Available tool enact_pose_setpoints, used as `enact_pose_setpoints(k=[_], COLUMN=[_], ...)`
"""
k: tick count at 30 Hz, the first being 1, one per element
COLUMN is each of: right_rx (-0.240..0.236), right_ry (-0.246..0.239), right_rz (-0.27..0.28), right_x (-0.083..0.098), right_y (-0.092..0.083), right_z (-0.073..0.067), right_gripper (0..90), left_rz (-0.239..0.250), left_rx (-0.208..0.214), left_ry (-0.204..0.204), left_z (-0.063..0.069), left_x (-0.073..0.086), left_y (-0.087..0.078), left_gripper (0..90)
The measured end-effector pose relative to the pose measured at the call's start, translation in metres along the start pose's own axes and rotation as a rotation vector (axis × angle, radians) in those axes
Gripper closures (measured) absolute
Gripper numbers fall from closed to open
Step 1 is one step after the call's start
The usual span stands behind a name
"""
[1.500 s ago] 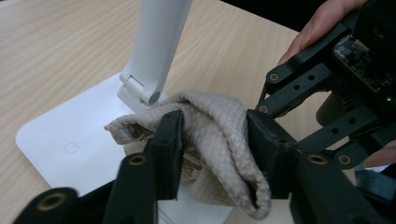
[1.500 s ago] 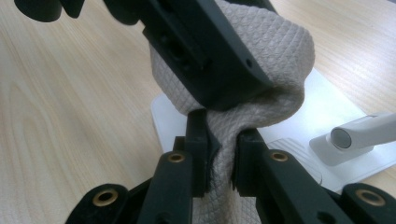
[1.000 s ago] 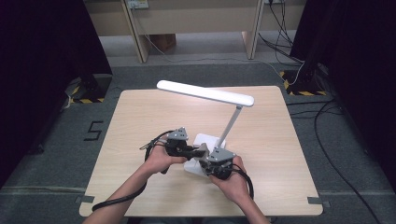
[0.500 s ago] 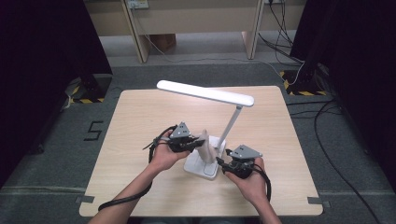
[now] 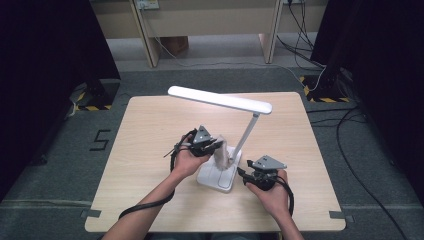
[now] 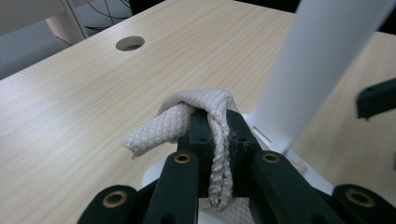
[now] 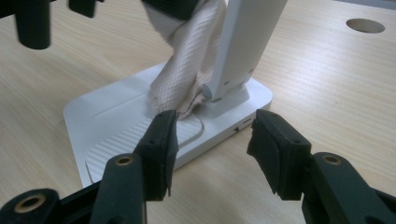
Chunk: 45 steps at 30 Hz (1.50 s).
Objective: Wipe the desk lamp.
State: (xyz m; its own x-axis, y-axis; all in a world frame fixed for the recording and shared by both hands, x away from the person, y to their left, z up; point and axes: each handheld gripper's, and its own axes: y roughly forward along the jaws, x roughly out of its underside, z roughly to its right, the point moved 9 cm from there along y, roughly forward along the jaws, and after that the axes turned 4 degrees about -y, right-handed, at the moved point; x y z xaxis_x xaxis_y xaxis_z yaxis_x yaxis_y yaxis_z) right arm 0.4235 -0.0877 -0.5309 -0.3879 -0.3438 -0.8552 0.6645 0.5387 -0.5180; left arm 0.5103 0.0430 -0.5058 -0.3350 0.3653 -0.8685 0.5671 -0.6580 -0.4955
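My left gripper (image 6: 212, 154) is clamped on a folded white cloth (image 6: 187, 119), which bulges out above the jaws toward eleven o'clock in the left gripper view and hangs down onto the lamp base (image 7: 116, 121). In the high view the cloth (image 5: 220, 154) sits at about three o'clock from my left hand (image 5: 187, 161), touching the foot of the lamp stem (image 5: 246, 136). My right gripper (image 7: 212, 140) has just been opening; its jaws stand wide with nothing between them, the base's edge just beyond their tips at twelve o'clock. I judge the wiping of the desk lamp (image 5: 220, 99) to be mid-course: cloth on the base by the stem, stem and long head apparently left to do.
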Motion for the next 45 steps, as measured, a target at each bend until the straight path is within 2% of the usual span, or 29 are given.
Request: enact_pose_setpoints(k=[7, 13, 15, 18, 25, 29, 32, 36, 37, 45], right_rx=[-0.005, 0.0, 0.002, 0.003, -0.005, -0.007, -0.009, -0.01, -0.011, -0.014], right_ry=[0.004, 0.003, 0.007, 0.011, 0.013, 0.006, 0.006, 0.008, 0.008, 0.003], right_rz=[-0.003, 0.004, 0.007, 0.004, 0.002, -0.001, 0.0, -0.004, -0.003, -0.007], right_x=[0.003, 0.003, 0.003, 0.004, 0.008, 0.008, 0.008, 0.009, 0.009, 0.007], right_y=[0.002, 0.0, 0.0, 0.0, 0.001, 0.002, 0.002, 0.002, 0.003, 0.007], right_z=[-0.001, 0.0, 0.001, 0.002, 0.0, -0.002, -0.002, -0.002, -0.003, -0.002], right_gripper=[50.8, 51.4, 51.6, 51.8, 52.4, 52.6, 52.7, 52.8, 52.9, 53.0], left_rz=[-0.015, -0.019, -0.02, -0.018, -0.068, -0.095, -0.121, -0.131, -0.14, -0.173], left_rx=[-0.001, -0.045, -0.056, -0.054, -0.017, -0.004, 0.001, 0.0, 0.0, 0.009], left_ry=[0.033, 0.03, 0.042, 0.042, 0.035, 0.031, 0.043, 0.03, 0.038, 0.033], left_z=[0.005, -0.005, -0.007, -0.005, 0.003, 0.005, 0.007, 0.009, 0.009, 0.022], left_x=[-0.002, -0.001, -0.001, 0.0, 0.011, 0.015, 0.018, 0.022, 0.023, 0.034], left_y=[0.025, 0.038, 0.04, 0.043, 0.049, 0.047, 0.043, 0.038, 0.036, 0.02], left_gripper=[83.2, 83.2, 83.1, 83.1, 83.1, 83.1, 83.1, 83.1, 83.1, 83.1])
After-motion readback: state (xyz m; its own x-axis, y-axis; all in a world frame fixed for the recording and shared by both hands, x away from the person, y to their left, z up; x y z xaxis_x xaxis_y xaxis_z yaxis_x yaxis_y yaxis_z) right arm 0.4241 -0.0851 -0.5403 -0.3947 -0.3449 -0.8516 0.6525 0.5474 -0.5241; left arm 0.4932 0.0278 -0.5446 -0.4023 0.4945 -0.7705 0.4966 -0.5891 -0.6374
